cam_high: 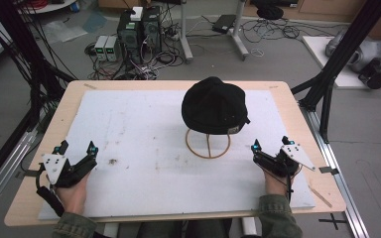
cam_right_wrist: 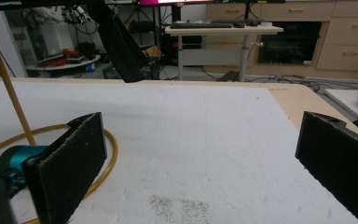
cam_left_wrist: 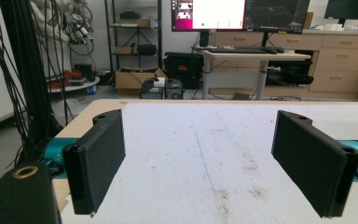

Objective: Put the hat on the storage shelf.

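A black cap (cam_high: 215, 105) is shown seated on a wire stand (cam_high: 208, 144) with a ring base, set toward the far right of the white foam mat (cam_high: 144, 144) that covers the wooden table (cam_high: 74, 94). The left gripper (cam_high: 76, 147) is held low over the near left corner of the mat, well apart from the cap; its jaws are spread wide, and in the left gripper view nothing but bare, lightly stained foam is seen between them. The right gripper (cam_high: 270, 144) is held at the near right, just beside the stand's ring — the yellow ring (cam_right_wrist: 51, 154) and its upright rod are seen past the left jaw in the right gripper view — and its jaws are likewise wide apart and empty. The cap is untouched by either gripper. The work is judged to be at its outset: no grasp has been made, and the whole handling of the cap — reaching, gripping, lifting from the stand — is left to do.
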Available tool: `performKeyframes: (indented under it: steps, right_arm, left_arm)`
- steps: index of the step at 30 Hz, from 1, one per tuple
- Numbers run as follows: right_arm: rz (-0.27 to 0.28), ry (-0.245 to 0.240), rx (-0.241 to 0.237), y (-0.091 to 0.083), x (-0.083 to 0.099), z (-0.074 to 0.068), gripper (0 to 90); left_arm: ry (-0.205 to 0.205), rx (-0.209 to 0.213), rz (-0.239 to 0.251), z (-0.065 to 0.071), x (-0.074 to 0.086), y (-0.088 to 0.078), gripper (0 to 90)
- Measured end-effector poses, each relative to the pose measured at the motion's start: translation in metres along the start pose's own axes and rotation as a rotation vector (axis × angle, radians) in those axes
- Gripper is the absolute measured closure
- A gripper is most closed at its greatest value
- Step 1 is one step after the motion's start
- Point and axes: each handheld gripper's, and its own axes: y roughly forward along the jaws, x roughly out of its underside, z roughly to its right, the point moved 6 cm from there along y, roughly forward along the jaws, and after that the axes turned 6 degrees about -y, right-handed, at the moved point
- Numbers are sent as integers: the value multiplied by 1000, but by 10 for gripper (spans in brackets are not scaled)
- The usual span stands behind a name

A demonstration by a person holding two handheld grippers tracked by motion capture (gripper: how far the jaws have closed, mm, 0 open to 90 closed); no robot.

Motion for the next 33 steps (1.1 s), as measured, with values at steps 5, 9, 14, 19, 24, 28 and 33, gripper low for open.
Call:
performKeyframes:
  steps: [5,9,14,19,24,28,33]
  right_arm:
    - [6,7,4,0,-1,1,9]
    - [3,5,2,0,0,1,9]
    - [1,3,-2,0,0,1,9]
    - [0,5,-1,0,0,2,9]
    - [0,2,-3,0,0,1,9]
    - [0,2,-4,1,0,1,9]
    - [-5,6,-5,1,0,2,9]
  left_arm:
    - [0,3,11,1,-1,-1,180]
    - [-6,2,6,1,0,0,181]
    - [-15,6,0,1,0,1,184]
    - [-16,5,2,1,0,1,189]
    - [-15,7,0,1,1,1,191]
    - [-19,9,3,1,0,1,191]
    - [-20,15,-3,1,1,2,191]
